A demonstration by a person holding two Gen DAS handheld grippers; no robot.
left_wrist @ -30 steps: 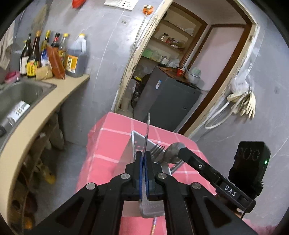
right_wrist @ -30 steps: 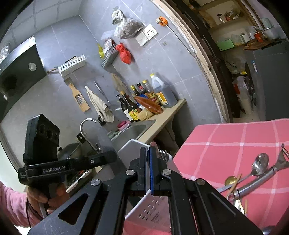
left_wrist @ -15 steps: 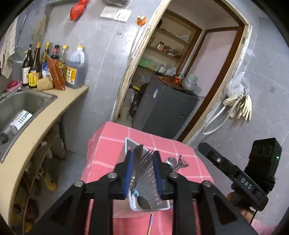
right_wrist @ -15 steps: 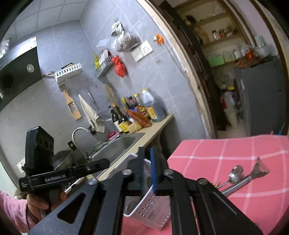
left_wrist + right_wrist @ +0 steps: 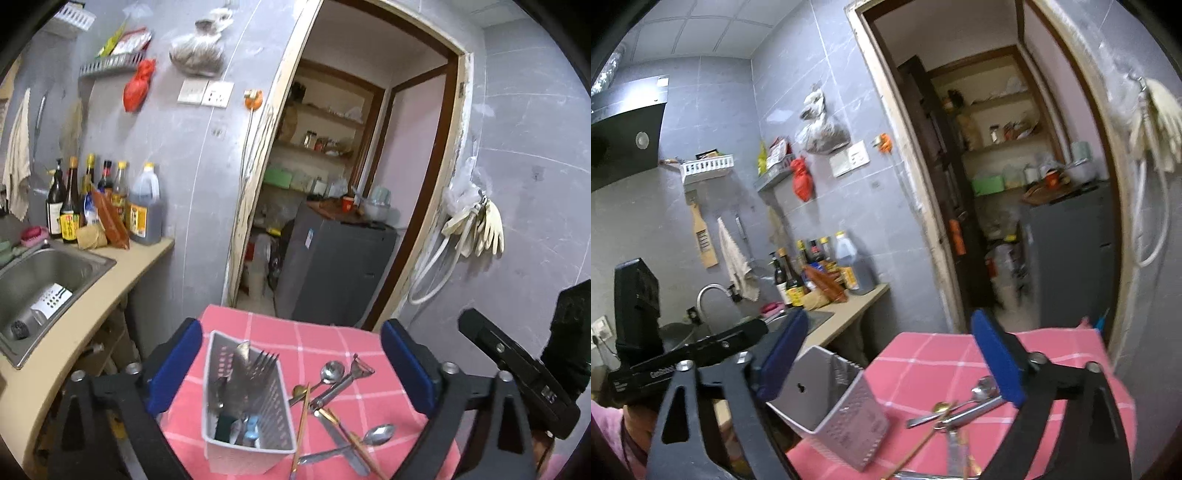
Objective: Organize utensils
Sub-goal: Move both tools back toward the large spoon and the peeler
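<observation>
Both my grippers are opening wide and nothing sits between the pads of either: left gripper (image 5: 291, 363), right gripper (image 5: 888, 360). The step in hand reads as the gap between 2 picks. The white perforated caddy (image 5: 247, 402) stands on the pink checked tabletop (image 5: 325, 336) with a fork (image 5: 264, 363) and other pieces already upright in it. Just to its right lies the loose pile: a small spoon (image 5: 330, 371), a peeler (image 5: 354, 374), chopsticks (image 5: 301, 417) and a bigger spoon (image 5: 376, 434), crossing one another. Next I judge I must drop onto 1 handle that lies clear of the tangle. My left view looks down into the caddy; my right view (image 5: 831, 402) shows only its outer wall, plus my other hand's gripper body.
</observation>
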